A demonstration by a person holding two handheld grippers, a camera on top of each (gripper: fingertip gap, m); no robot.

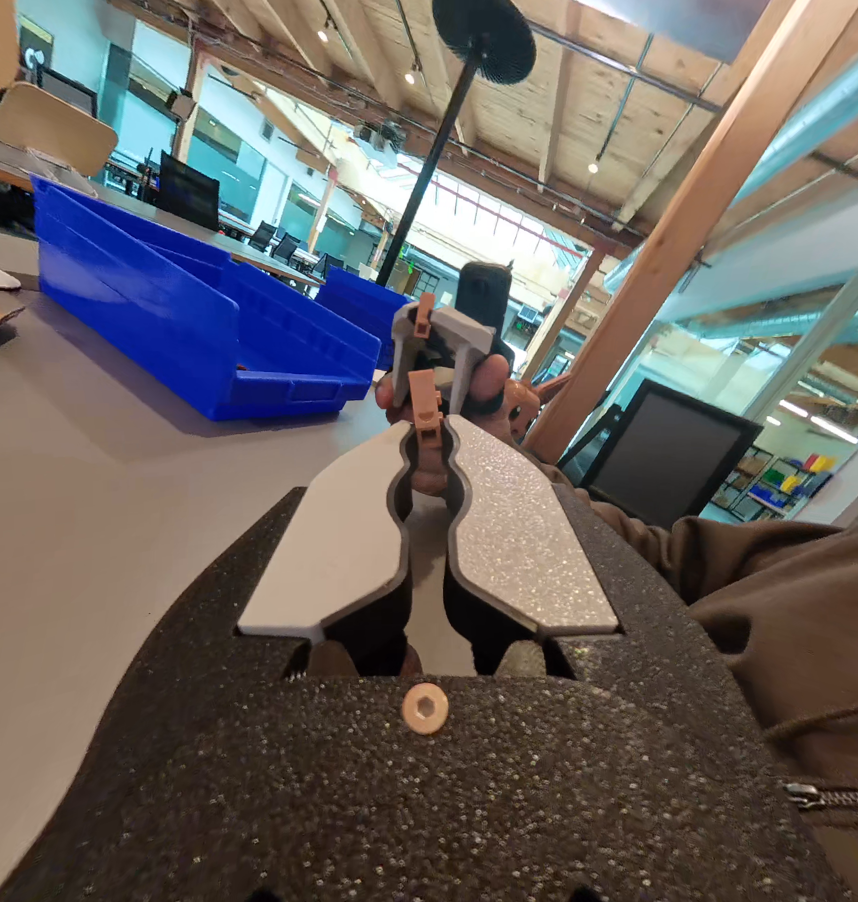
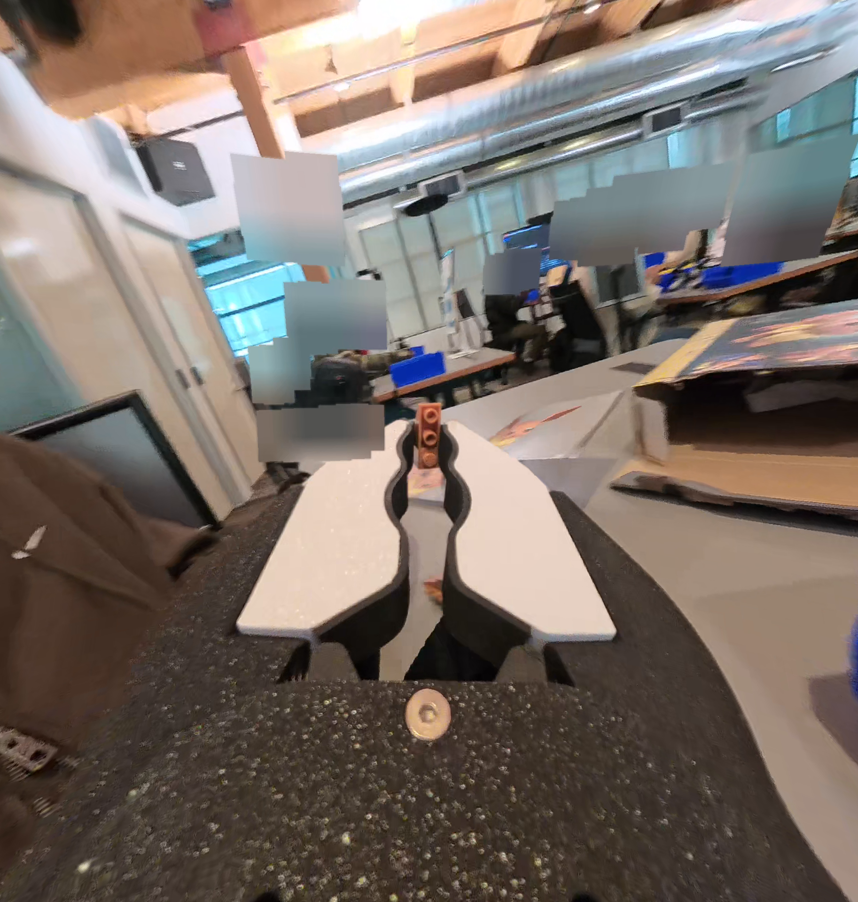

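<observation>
Fingers of the left gripper (image 1: 429,429) clench a small tan brick (image 1: 424,405) at their very tips; both pads press its lower end, and most of the brick stands upright above the tips, clear of the scalloped hollows behind them. Just beyond it the right gripper (image 1: 419,337) faces back, held in a hand (image 1: 488,380), with a second tan brick (image 1: 423,319) pinched at one end of its grey fingers. The two bricks are near each other but apart. A grey table (image 1: 100,488) lies below, with a blue bin (image 1: 173,302) to the left and a brown sleeve (image 1: 783,585) at right.

In the right wrist view, which is blurred, the right gripper (image 2: 429,441) grips a tan studded brick (image 2: 428,437) between its fingertips. The studs face the camera; the brick's top pokes out above the tips, and its lower end hangs into the first hollow. The table (image 2: 661,561) runs off to the right, bearing an open cardboard box (image 2: 759,439) and a printed sheet (image 2: 554,424). A brown jacket (image 2: 66,561) fills the left edge.
</observation>
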